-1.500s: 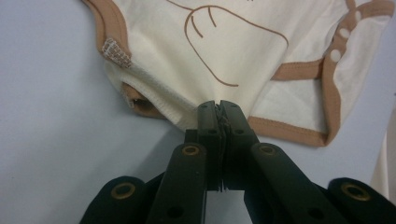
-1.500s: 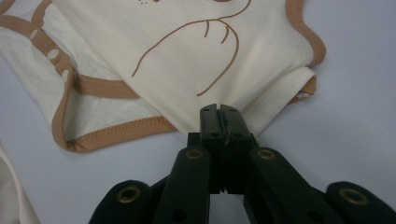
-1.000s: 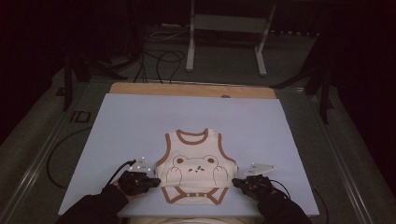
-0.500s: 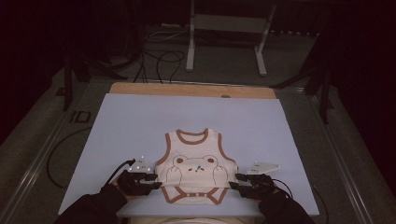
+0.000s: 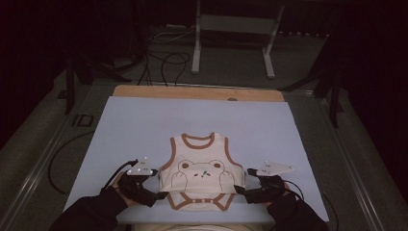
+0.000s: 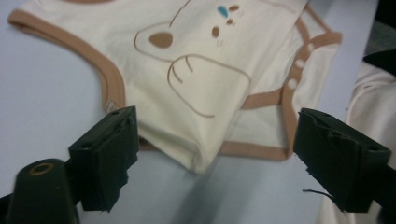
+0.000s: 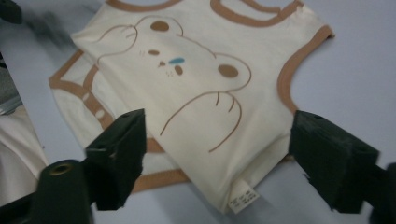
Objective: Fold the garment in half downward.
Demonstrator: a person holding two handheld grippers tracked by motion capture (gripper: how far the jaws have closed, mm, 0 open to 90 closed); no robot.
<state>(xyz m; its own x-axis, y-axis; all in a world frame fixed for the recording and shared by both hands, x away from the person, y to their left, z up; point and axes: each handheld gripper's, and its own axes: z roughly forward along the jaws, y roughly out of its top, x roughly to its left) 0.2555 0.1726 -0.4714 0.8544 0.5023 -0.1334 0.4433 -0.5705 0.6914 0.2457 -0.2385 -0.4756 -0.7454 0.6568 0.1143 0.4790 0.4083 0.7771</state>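
A little cream baby bodysuit [image 5: 202,175] with brown edges and a bear face lies flat on the light blue mat [image 5: 144,125]. It sits at the near side of the mat, in the middle between left and right. Its neck hole points to the far side and its snap buttons are at the near end.

The left gripper [image 5: 161,195] is just beside the suit's near left corner. Its jaws have just been opening and now stand wide. The folded corner of the suit lies below and between them, and the pads do not press on it.

The right gripper [image 5: 239,191] is just beside the near right corner. Its jaws have just been opening too and stand wide, with the corner and its small white tag [image 7: 243,197] between them, not pinched. From above it is dim, so the tips may be just off the cloth.
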